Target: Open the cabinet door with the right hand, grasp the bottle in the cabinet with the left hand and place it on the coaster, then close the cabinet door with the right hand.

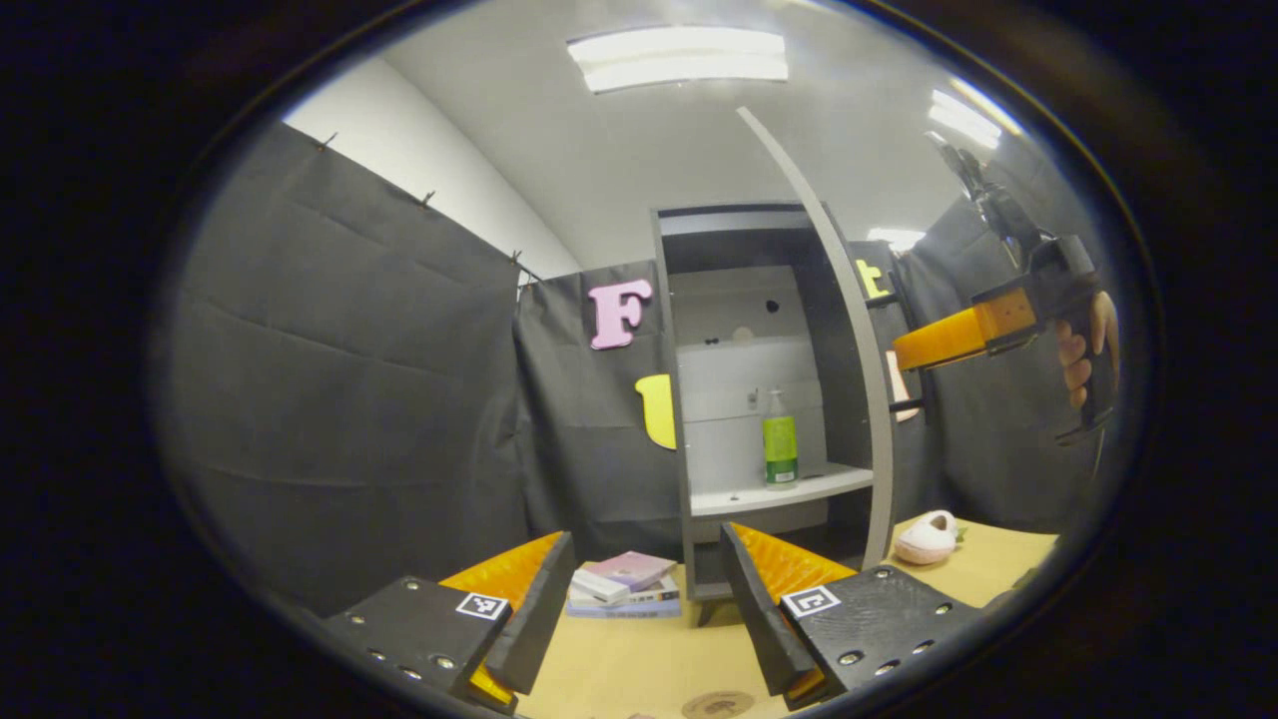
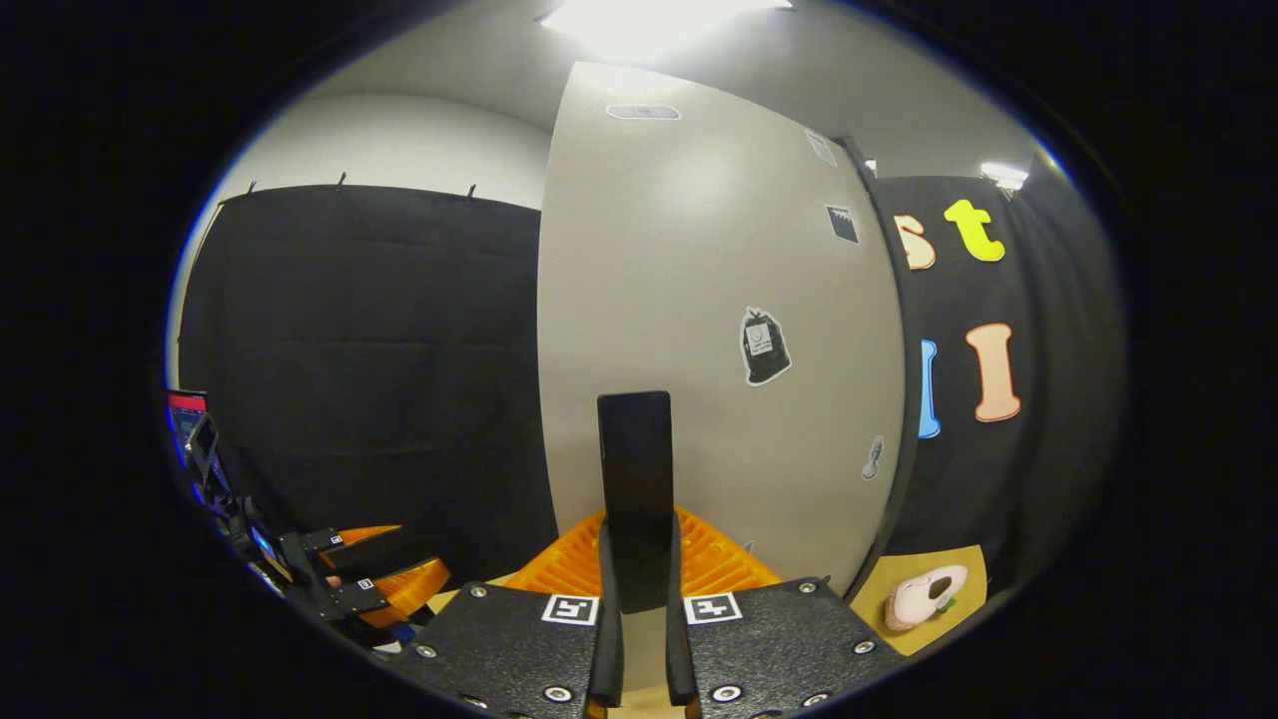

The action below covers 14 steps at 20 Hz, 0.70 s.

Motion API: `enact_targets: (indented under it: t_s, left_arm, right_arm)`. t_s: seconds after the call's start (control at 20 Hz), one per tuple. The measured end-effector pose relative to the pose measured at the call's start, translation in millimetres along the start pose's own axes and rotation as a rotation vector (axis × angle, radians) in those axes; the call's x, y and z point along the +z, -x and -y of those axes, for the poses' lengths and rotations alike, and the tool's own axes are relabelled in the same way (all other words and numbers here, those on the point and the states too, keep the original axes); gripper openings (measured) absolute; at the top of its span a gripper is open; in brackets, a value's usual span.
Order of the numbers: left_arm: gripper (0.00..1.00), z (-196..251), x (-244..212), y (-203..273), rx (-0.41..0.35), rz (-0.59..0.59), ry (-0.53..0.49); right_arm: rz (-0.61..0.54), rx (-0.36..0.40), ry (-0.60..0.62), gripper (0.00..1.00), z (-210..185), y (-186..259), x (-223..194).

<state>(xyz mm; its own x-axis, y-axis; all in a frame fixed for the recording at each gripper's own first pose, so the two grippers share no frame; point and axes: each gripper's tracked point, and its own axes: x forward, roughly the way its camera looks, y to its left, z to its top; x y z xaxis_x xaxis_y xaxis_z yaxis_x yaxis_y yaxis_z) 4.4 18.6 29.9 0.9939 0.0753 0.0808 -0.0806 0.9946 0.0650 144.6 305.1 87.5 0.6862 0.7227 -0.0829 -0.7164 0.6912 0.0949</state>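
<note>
Black cloth walls close in the booth, with a pale tabletop (image 1: 639,659) below and ceiling lights above. From the left gripper view, the cabinet (image 1: 759,399) stands open at the back of the table, its door (image 1: 849,330) swung out edge-on. On the lower shelf (image 1: 779,489) stands the bottle (image 1: 780,441), upright, clear with a green label whose writing is too small to read. Left of the cabinet's foot lies a small stack of books (image 1: 624,584); right of the door sits a pink slipper (image 1: 927,536). A round coaster (image 1: 717,705) shows at the bottom edge of the table, printed with marks that cannot be made out. The left gripper (image 1: 639,599) hangs low over the table, jaws spread wide apart with nothing between them. The right gripper (image 1: 949,340) shows at the far right in a hand (image 1: 1083,350), up by the door's edge.

The right gripper view gives what the other cannot: the door's broad pale face (image 2: 699,320), carrying a few small stickers (image 2: 764,347) with illegible print, and a dark upright handle (image 2: 636,489). The right gripper (image 2: 636,584) has its jaws pressed together on that handle. The left gripper (image 2: 384,579) appears low at the left, and the slipper (image 2: 924,594) at lower right.
</note>
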Motion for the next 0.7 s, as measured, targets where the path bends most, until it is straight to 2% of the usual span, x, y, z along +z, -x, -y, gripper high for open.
enact_targets:
  t_s: [0.05,0.2,0.25,0.3,0.35,0.4,0.45,0.5,0.65,0.7]
  left_arm:
    - [0.84,8.4,-0.1,-1.2,-0.010,-0.001,0.004]
    - [0.83,30.3,0.6,-7.3,-0.037,0.000,0.018]
    - [0.88,38.1,1.3,-7.8,-0.045,-0.001,0.020]
    - [0.84,45.4,-0.4,-8.9,-0.053,-0.003,0.023]
    - [0.88,52.1,-0.9,-9.7,-0.060,-0.005,0.026]
    - [0.84,57.3,-2.8,-11.6,-0.066,-0.007,0.030]
    - [0.88,64.1,-3.5,-12.5,-0.073,-0.008,0.035]
    - [0.83,70.2,-4.2,-14.4,-0.080,-0.010,0.039]
    - [0.83,86.6,-4.6,-14.8,-0.089,-0.011,0.033]
    - [0.88,92.3,-7.1,-15.9,-0.091,-0.012,0.033]
  right_arm:
    - [0.002,-0.004,0.008,0.17,2.3,4.9,1.1]
    - [0.003,-0.013,0.005,0.17,8.2,15.0,0.6]
    - [0.004,-0.014,0.001,0.16,10.2,17.4,1.2]
    - [0.007,-0.017,-0.002,0.17,13.6,22.3,1.6]
    - [0.010,-0.022,-0.002,0.17,17.0,28.5,2.1]
    - [0.012,-0.027,0.000,0.17,20.4,33.7,1.6]
    - [0.014,-0.033,0.003,0.17,23.5,37.7,1.0]
    - [0.015,-0.040,0.005,0.17,24.9,39.7,1.2]
    - [0.021,-0.058,0.010,0.16,37.2,50.7,1.8]
    - [0.023,-0.064,0.008,0.16,41.8,53.8,1.0]
